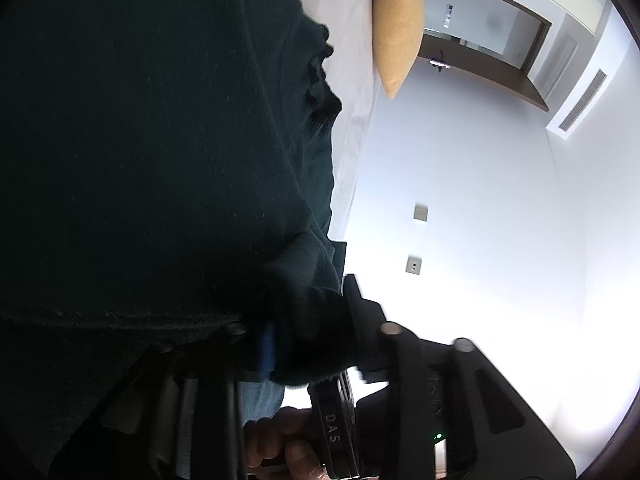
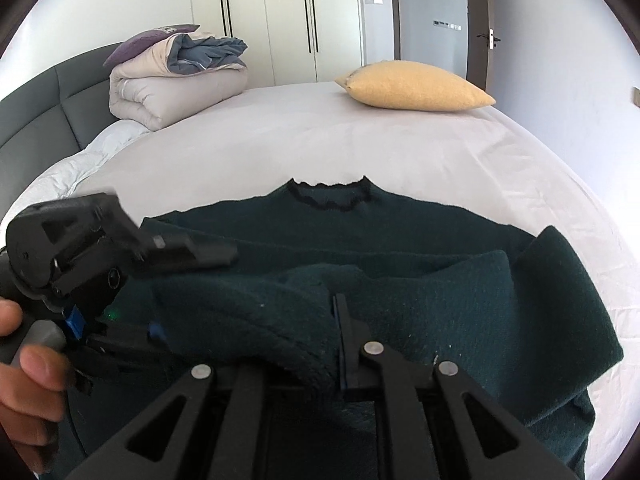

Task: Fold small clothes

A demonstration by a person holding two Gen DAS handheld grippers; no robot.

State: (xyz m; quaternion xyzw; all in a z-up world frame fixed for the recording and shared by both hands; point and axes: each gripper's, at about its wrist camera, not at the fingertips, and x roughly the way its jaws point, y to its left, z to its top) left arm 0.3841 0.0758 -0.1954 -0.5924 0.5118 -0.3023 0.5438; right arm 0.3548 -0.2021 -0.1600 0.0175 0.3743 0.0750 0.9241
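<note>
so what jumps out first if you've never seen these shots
The dark green sweater spread across the white bed dominates the right wrist view, neck toward the far side. The right claw pinches a raised fold of it at the near edge, and the left claw grips the knit beside it. Further back, a yellow pillow stands out.

The right wrist camera looks down along its claw (image 2: 320, 344) across the sweater (image 2: 460, 300) toward the pillow (image 2: 412, 86). The left wrist camera, rolled sideways, sits pressed near the sweater (image 1: 140, 140); both share pillow (image 1: 398, 28) and sweater.
</note>
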